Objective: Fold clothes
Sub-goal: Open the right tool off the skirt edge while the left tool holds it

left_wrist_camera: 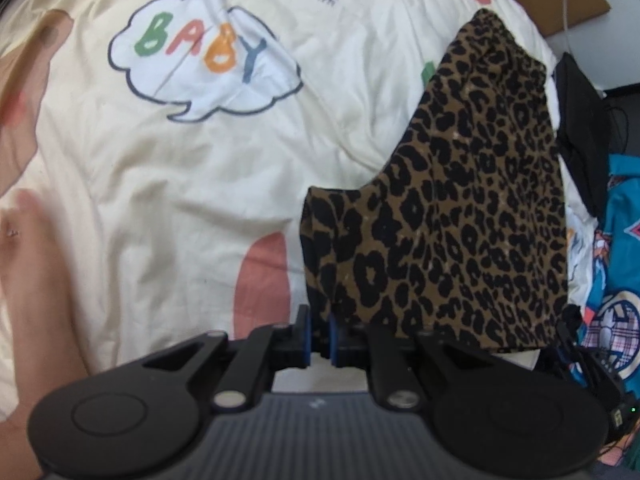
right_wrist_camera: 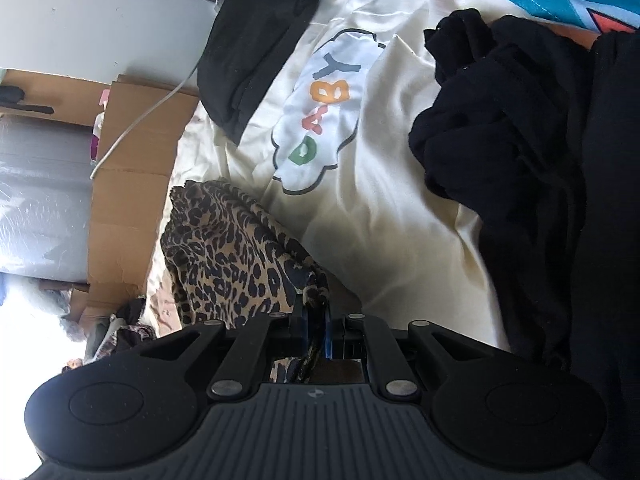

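Observation:
A leopard-print garment [left_wrist_camera: 460, 216] hangs stretched between both grippers above a cream bed sheet [left_wrist_camera: 168, 168] printed with a "BABY" speech bubble. My left gripper [left_wrist_camera: 319, 332] is shut on the garment's lower left corner, the blue pads pinching the cloth. In the right wrist view the same leopard-print garment [right_wrist_camera: 228, 256] trails away to the left. There my right gripper [right_wrist_camera: 316, 328] is shut on a bunched edge of it, with fabric showing through behind the pads.
A heap of black clothes [right_wrist_camera: 540, 168] lies on the right of the sheet, and another black piece [right_wrist_camera: 248, 48] at the top. Blue patterned fabric [left_wrist_camera: 624, 280] is at the bed's edge. A cardboard box [right_wrist_camera: 136, 184] with a white cable stands beside the bed.

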Tool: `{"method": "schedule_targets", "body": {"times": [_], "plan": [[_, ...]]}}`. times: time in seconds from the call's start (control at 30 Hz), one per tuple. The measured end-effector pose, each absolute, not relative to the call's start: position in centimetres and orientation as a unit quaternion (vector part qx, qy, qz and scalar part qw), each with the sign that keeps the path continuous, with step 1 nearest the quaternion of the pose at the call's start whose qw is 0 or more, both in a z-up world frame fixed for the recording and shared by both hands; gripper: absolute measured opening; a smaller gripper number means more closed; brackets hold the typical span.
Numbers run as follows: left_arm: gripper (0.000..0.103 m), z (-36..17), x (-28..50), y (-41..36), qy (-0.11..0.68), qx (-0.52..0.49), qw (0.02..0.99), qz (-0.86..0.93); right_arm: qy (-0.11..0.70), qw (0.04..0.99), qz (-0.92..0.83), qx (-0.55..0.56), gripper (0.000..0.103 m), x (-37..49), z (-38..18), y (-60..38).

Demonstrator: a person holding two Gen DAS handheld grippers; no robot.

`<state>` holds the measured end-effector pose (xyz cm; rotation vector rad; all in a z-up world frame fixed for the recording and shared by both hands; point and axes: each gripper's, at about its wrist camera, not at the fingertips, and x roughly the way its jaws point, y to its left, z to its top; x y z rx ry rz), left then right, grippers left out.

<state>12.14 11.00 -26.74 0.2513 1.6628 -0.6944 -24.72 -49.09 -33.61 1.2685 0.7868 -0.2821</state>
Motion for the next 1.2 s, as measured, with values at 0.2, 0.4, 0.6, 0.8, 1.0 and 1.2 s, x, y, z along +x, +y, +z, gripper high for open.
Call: {"method": "schedule_targets", "body": {"times": [0.2, 0.4, 0.6, 0.8, 1.0, 1.2], "plan": [[0.009, -29.0, 11.8, 10.0, 0.734, 0.113, 0.612, -0.273, 0.368, 0.720, -0.140, 0.571, 0.006, -24.9, -35.1, -49.0], [0.010, -31.0, 11.8, 9.1, 0.740, 0.115, 0.608, -0.263, 0.385, 0.732, -0.152, 0.542, 0.009, -24.4, -36.0, -49.0], [0.033, -30.3, 11.4, 7.0, 0.725, 0.167, 0.615, -0.261, 0.395, 0.750, -0.174, 0.501, 0.015, -24.7, -35.2, -49.6], [0.043, -27.5, 12.3, 4.3, 0.680, 0.195, 0.645, -0.288, 0.385, 0.788, -0.182, 0.444, 0.033, -24.0, -32.7, -50.2], [0.043, -25.2, 13.2, 1.1, 0.647, 0.192, 0.665, -0.319, 0.375, 0.814, -0.154, 0.417, 0.033, -22.2, -31.1, -49.7], [0.041, -24.6, 12.2, -1.9, 0.608, 0.218, 0.668, -0.368, 0.380, 0.837, -0.121, 0.375, 0.033, -18.9, -30.9, -48.9]]}}
